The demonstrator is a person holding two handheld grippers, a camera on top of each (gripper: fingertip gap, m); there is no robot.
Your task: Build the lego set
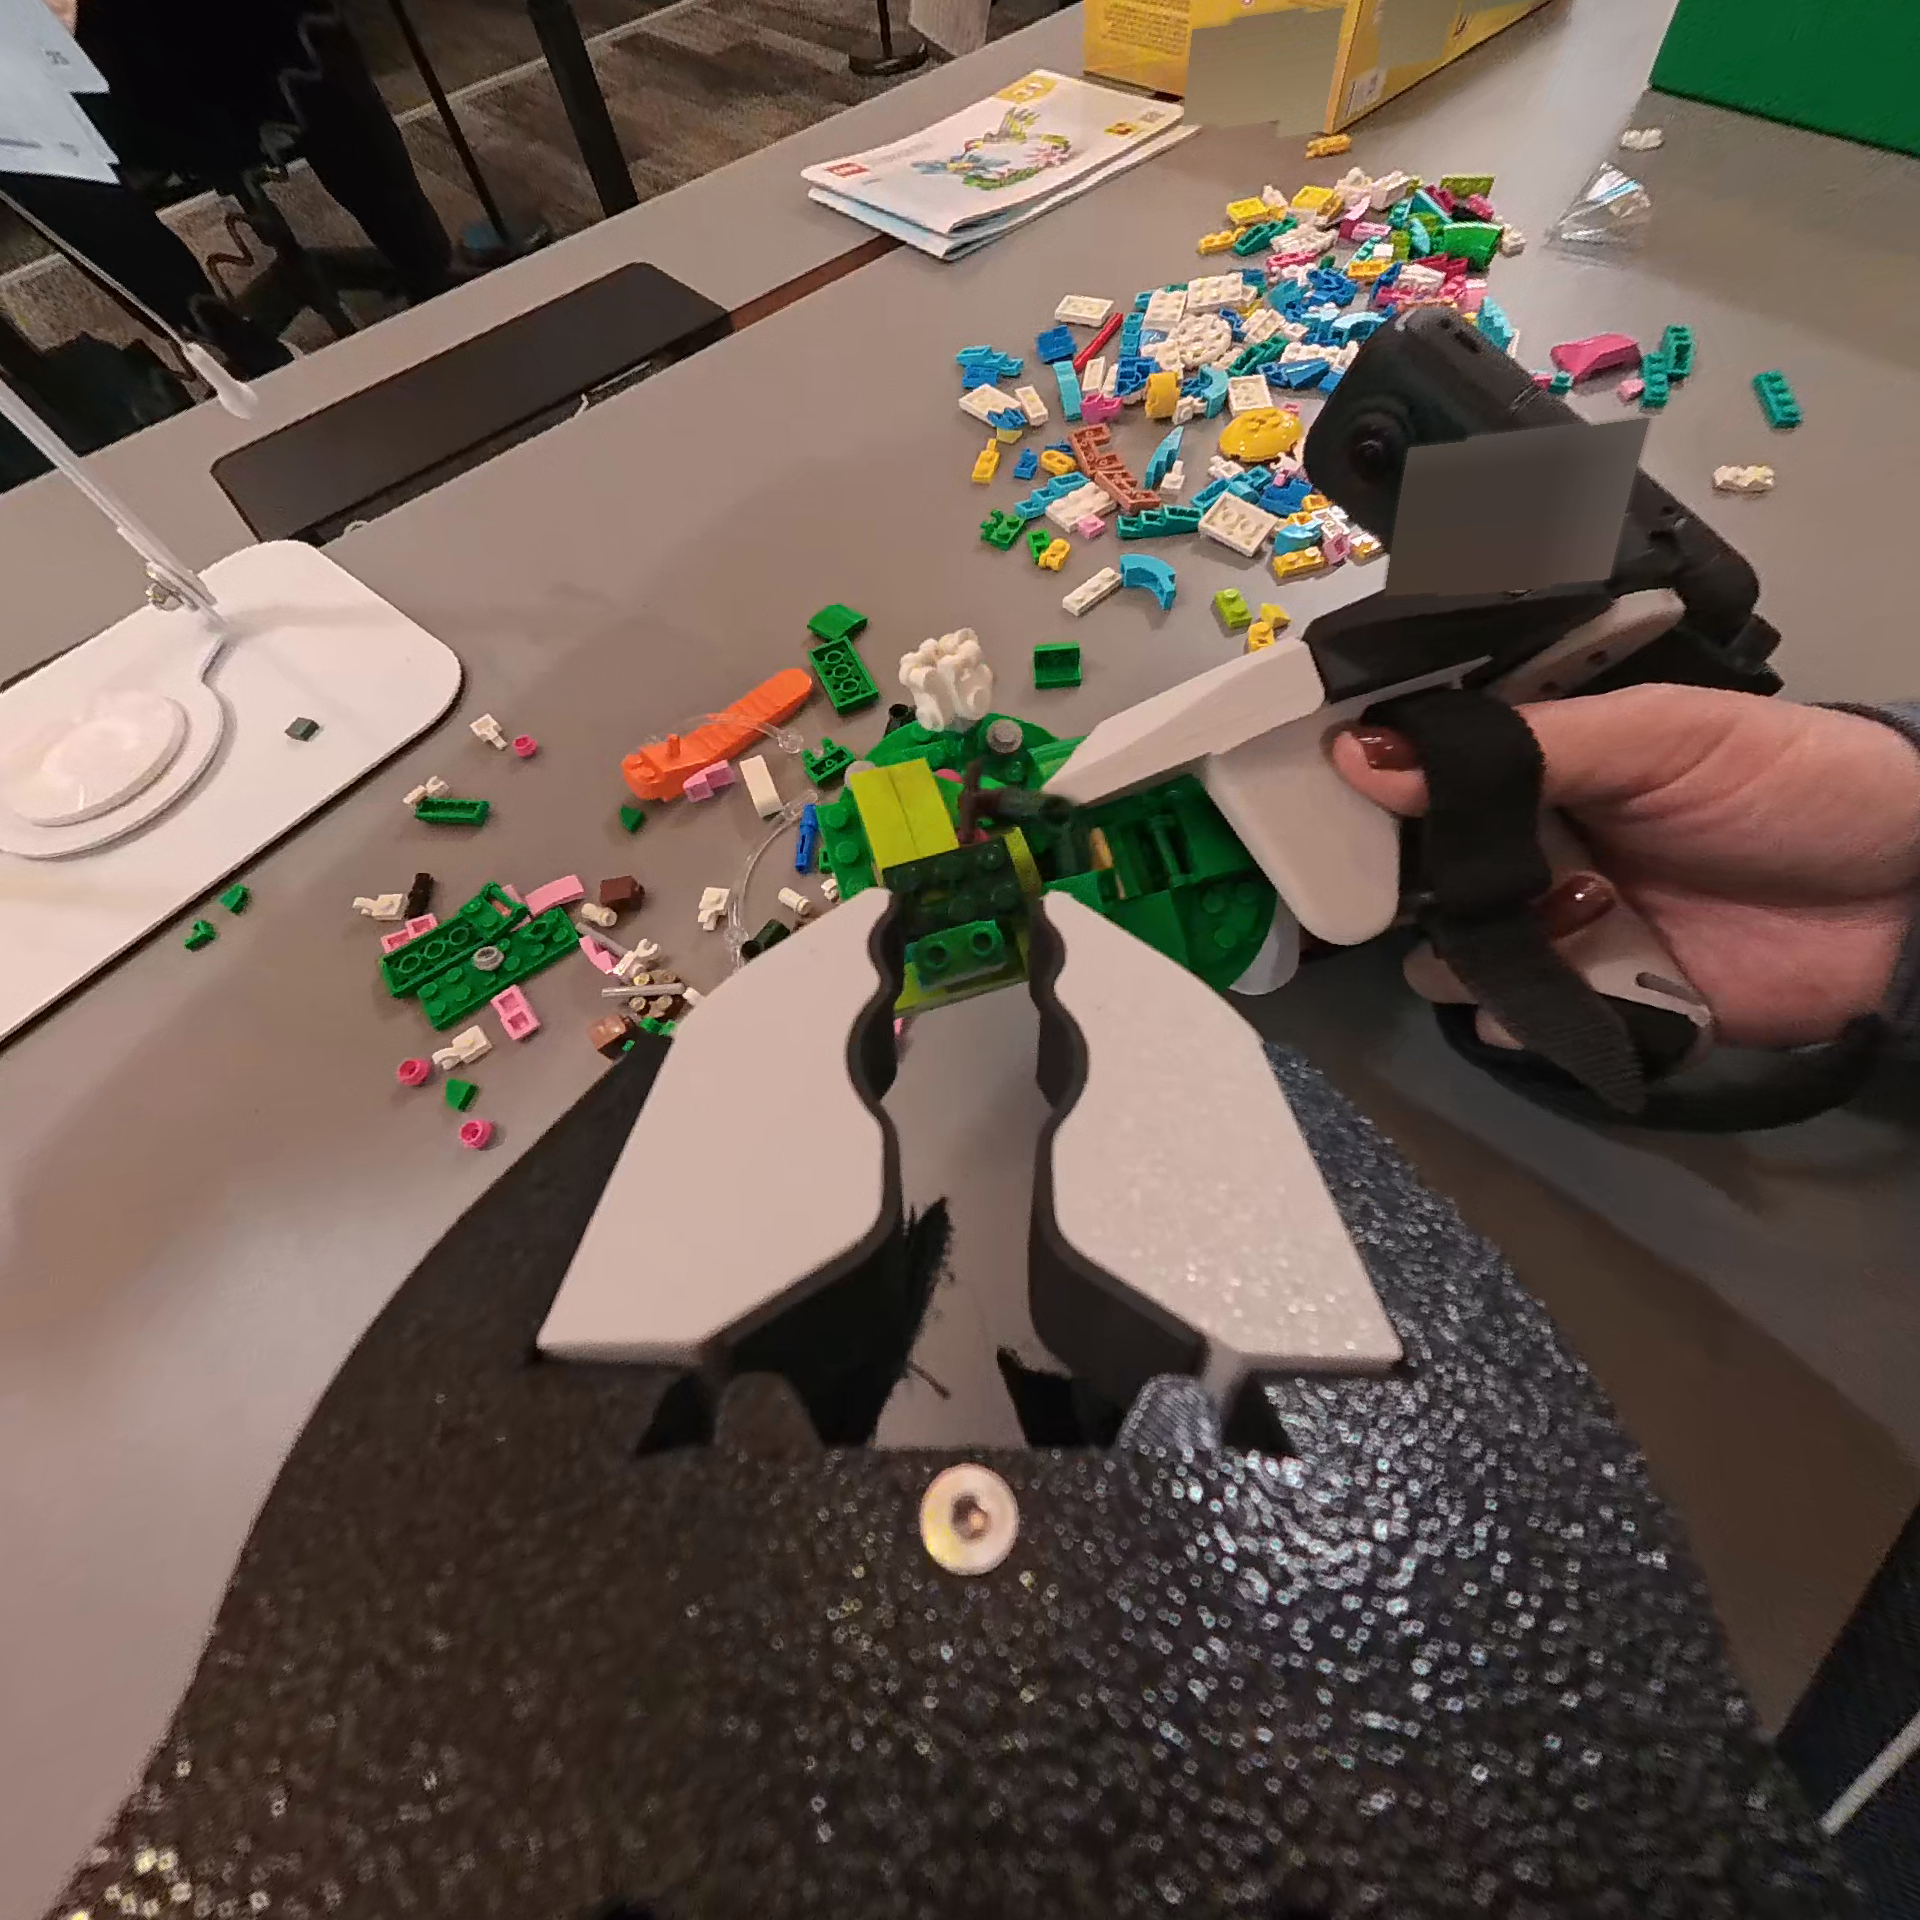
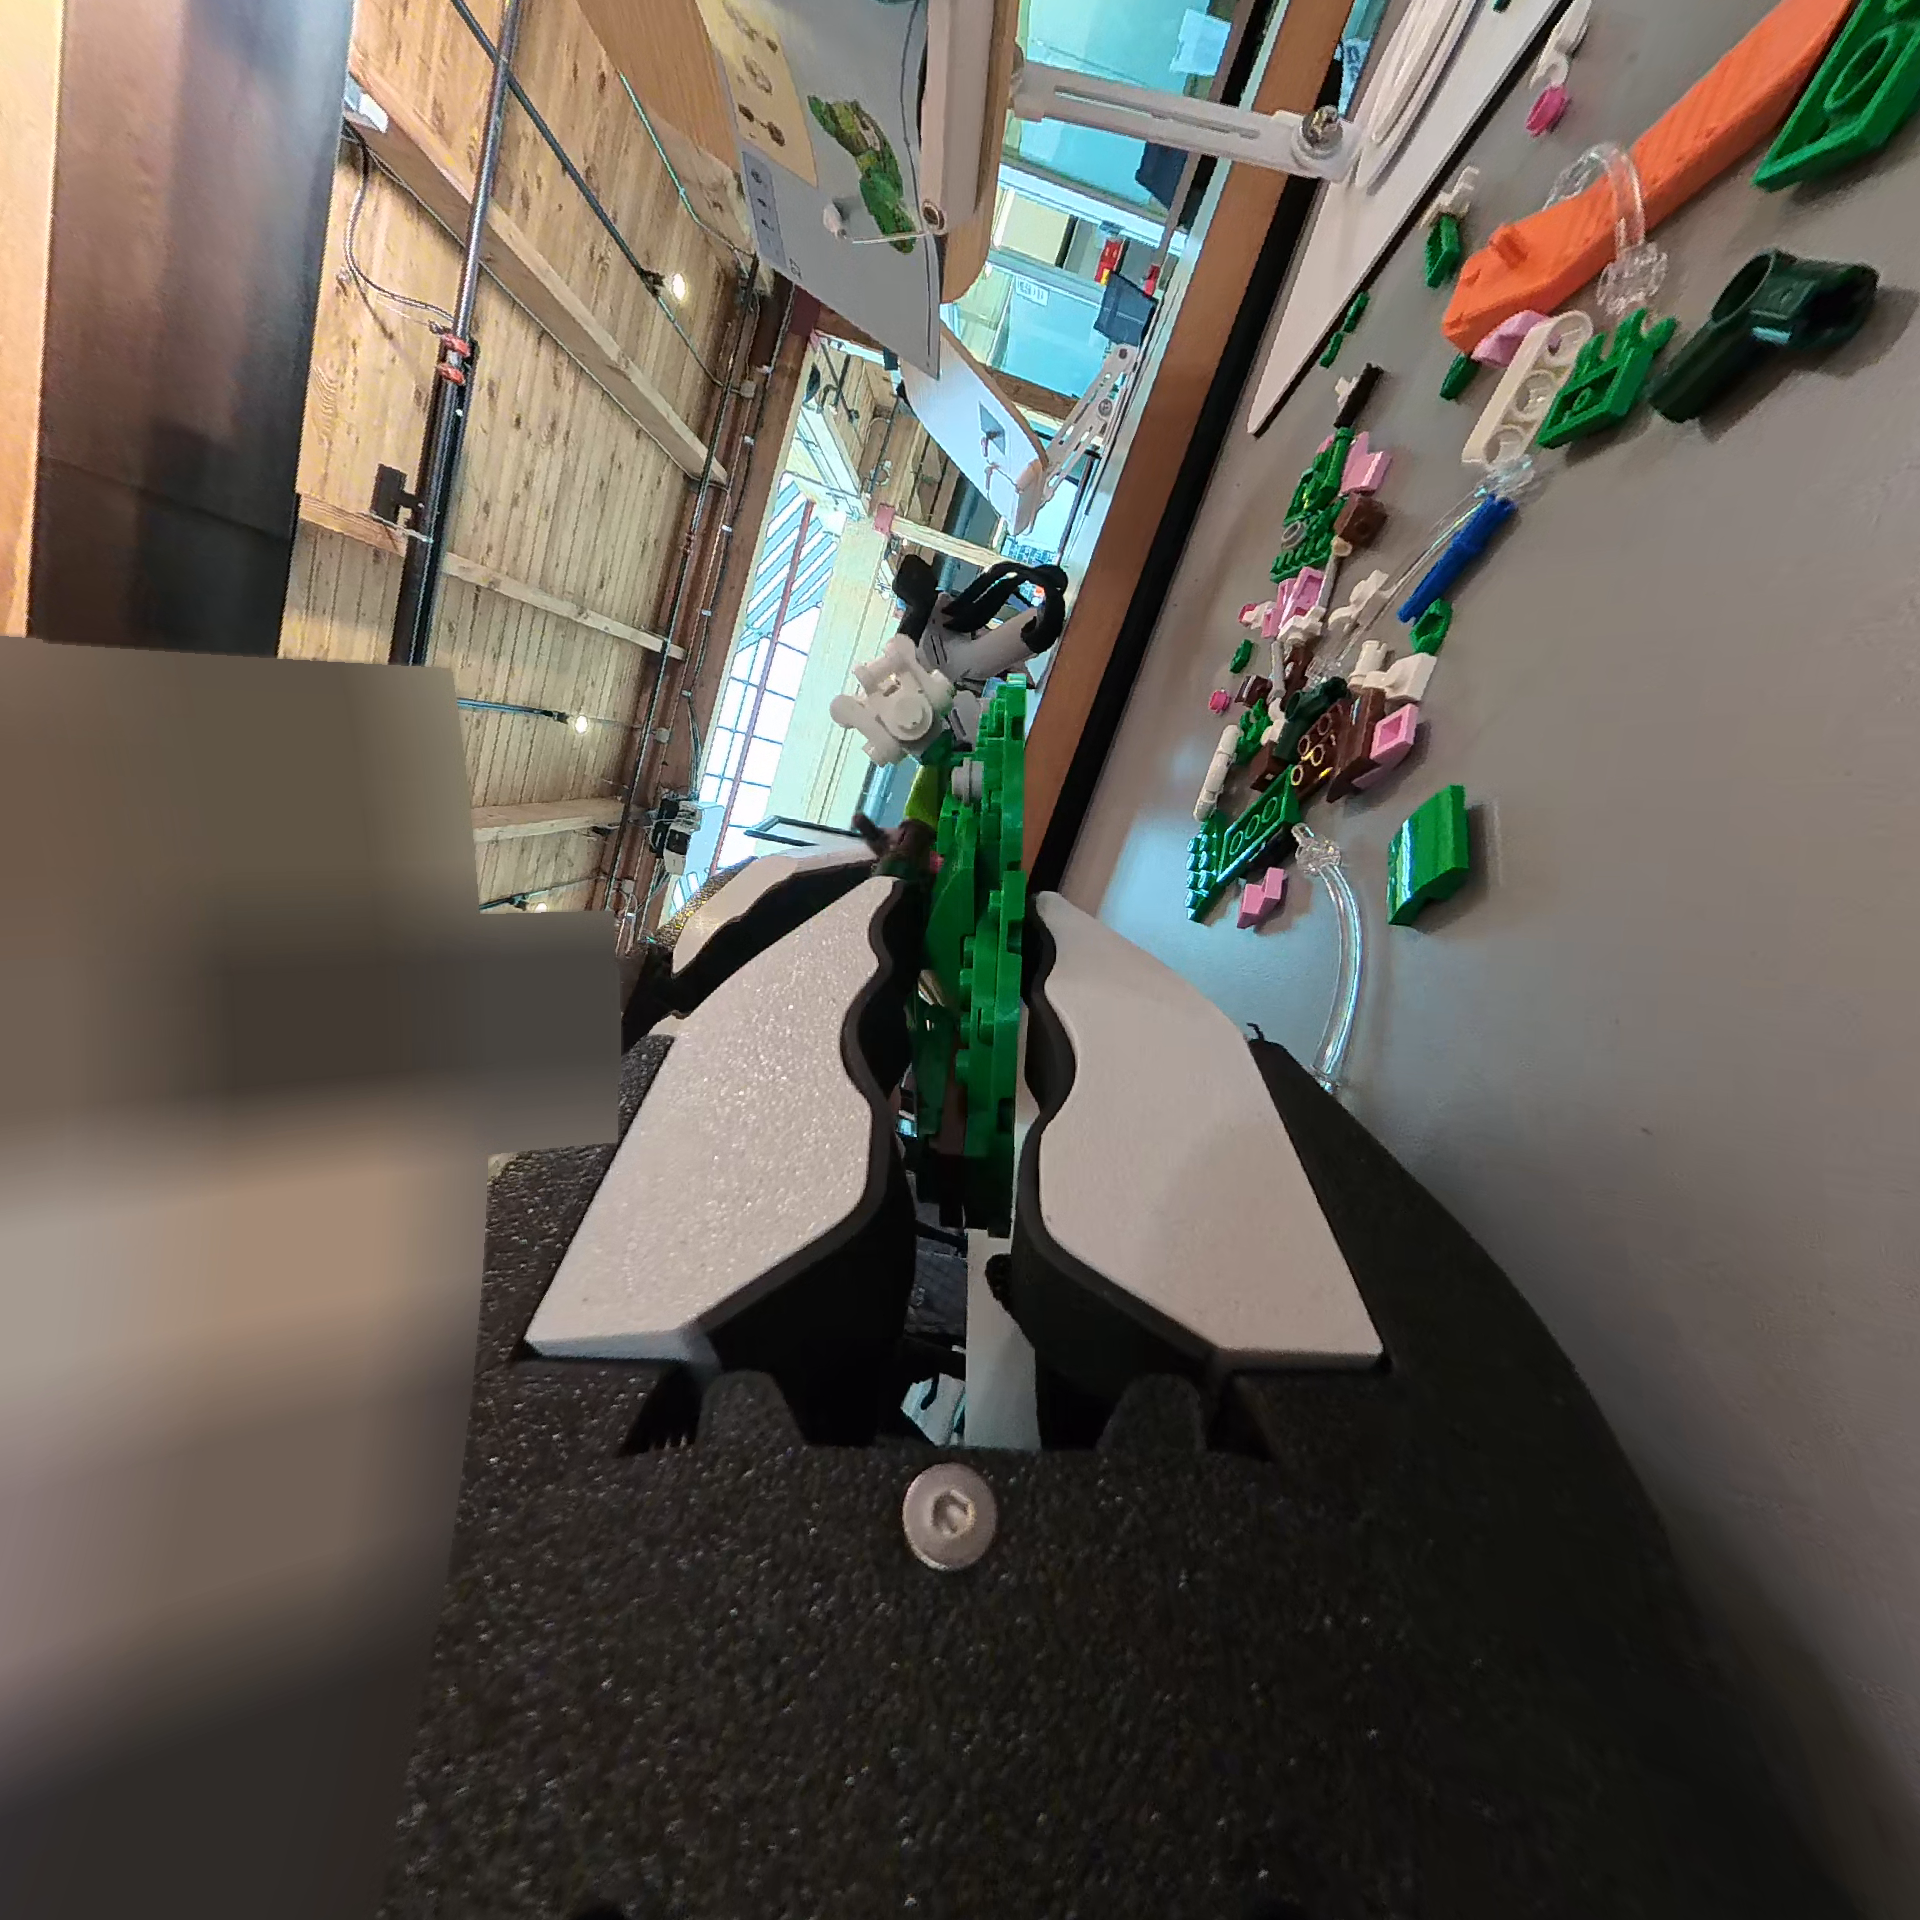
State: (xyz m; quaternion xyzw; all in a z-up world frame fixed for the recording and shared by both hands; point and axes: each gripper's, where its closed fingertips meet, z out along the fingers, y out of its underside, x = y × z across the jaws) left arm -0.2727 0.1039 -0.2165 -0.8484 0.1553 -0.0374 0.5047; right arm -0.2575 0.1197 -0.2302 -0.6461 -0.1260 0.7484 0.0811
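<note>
The lego model (image 1: pixel 1195 894) is a round green base with a white flower (image 1: pixel 948 675) and a lime and dark green block (image 1: pixel 961 894) at its near edge. My left gripper (image 1: pixel 964 920) is shut on that block, one finger on each side. My right gripper (image 1: pixel 1143 862), held in a hand at the right, clamps the green base from the side. In the right wrist view the base (image 2: pixel 982 987) stands edge-on between the fingers of my right gripper (image 2: pixel 966 904), and the flower (image 2: pixel 902 707) is beyond them.
A big pile of loose coloured bricks (image 1: pixel 1299 364) lies at the back right. Small green, pink and brown parts (image 1: pixel 478 951) and an orange brick separator (image 1: pixel 717 732) lie to the left. A white stand base (image 1: pixel 208 707), an instruction booklet (image 1: pixel 987 156) and a yellow box (image 1: pixel 1299 52) are farther off. Left tips and right tips are each some 15 centimetres from the orange brick separator (image 1: pixel 717 732). The right camera catches it too, in the right wrist view (image 2: pixel 1550 232).
</note>
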